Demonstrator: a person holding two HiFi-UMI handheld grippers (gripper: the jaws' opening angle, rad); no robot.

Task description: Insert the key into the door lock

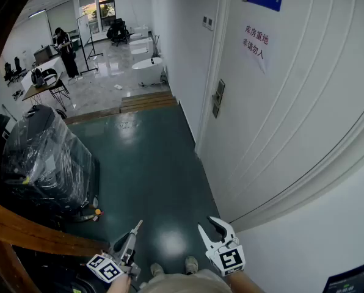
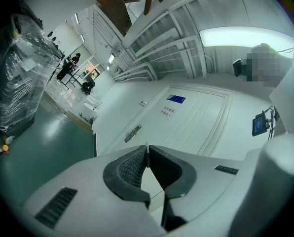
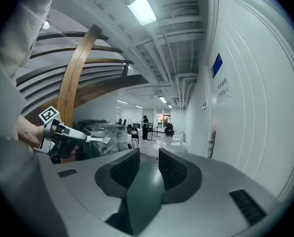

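Silver metal shows as a thin sliver where the small flat key [image 2: 147, 145] is pinched at the very tips of the left gripper [image 2: 147, 152]. Its dark ribbed pads are clenched on the key with no gap between them. The blade sticks out past the fingertips, its long axis running on along the jaws and roughly level. From those fingers, the slim grey door lock [image 2: 133, 133] with its handle lies ahead and well apart. It sits left of the fingertips in the left gripper view, and high and to the right of them in the head view. It is mounted on the tall white panelled door [image 1: 292, 102], at the edge farther from the fingers. The lock plate stands upright on the door face, and the keyhole is too small to make out from here. The pale grey right gripper [image 3: 148, 158] is held just beside the left one, on the door's side and so a little nearer the lock. Its pads stand apart with only the glossy dark green floor [image 1: 151, 170] between them, so it grasps nothing. To my eye the job has hardly begun: the key-bearing left hand has the stretch of floor to cross, then must swing its tip toward the door face and line it up with the lock.
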